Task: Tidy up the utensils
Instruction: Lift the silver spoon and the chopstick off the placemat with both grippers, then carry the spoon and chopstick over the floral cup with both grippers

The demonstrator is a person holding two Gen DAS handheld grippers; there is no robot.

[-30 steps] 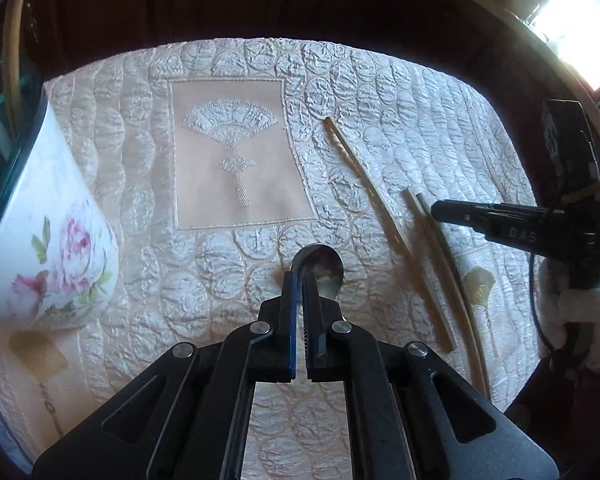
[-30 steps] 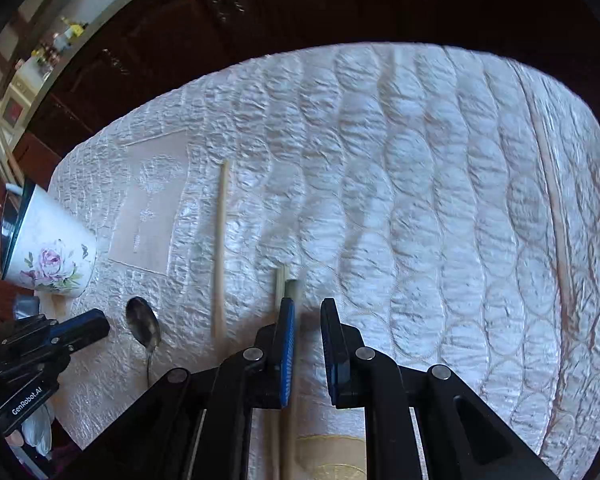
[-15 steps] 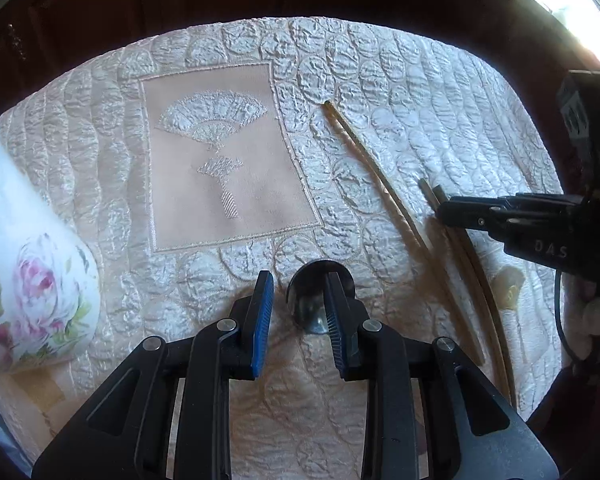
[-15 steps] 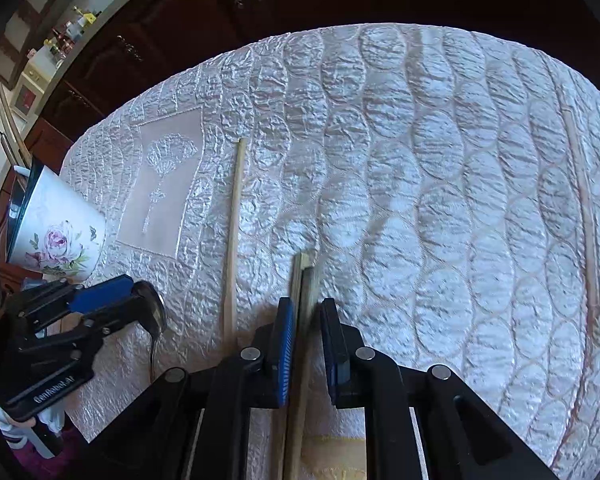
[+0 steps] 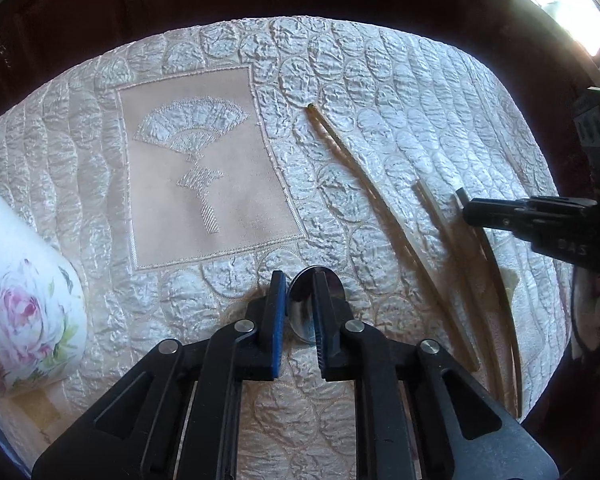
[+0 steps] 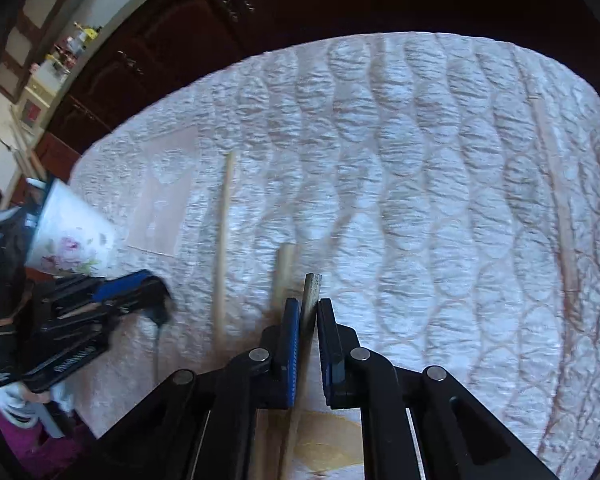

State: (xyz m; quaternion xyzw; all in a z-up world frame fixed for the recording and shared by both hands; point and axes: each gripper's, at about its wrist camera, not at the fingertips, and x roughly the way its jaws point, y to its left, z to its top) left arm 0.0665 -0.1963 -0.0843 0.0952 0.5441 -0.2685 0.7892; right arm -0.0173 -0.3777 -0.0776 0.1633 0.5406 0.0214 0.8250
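Note:
My left gripper (image 5: 300, 312) has its jaws closed on the bowl of a metal spoon (image 5: 306, 320) that lies on the quilted cloth. My right gripper (image 6: 309, 328) is shut on one wooden chopstick (image 6: 311, 296) and holds its tip raised off the cloth. A second chopstick (image 6: 284, 272) lies just left of it, and a third (image 6: 224, 232) further left. In the left wrist view the right gripper (image 5: 466, 212) sits over the chopsticks (image 5: 384, 208). A white cup with pink roses (image 5: 24, 312) stands at the left; it also shows in the right wrist view (image 6: 72, 236).
The table is covered by a white quilted cloth (image 5: 420, 92) with a beige fan-embroidered panel (image 5: 200, 168). Dark wooden cabinets (image 6: 180, 40) stand beyond the far edge. A long seam or stick (image 6: 556, 200) runs along the cloth's right side.
My left jaws opened around the spoon bowl and have now narrowed onto it. My right jaws closed on one chopstick and lifted its tip; that view is motion-blurred.

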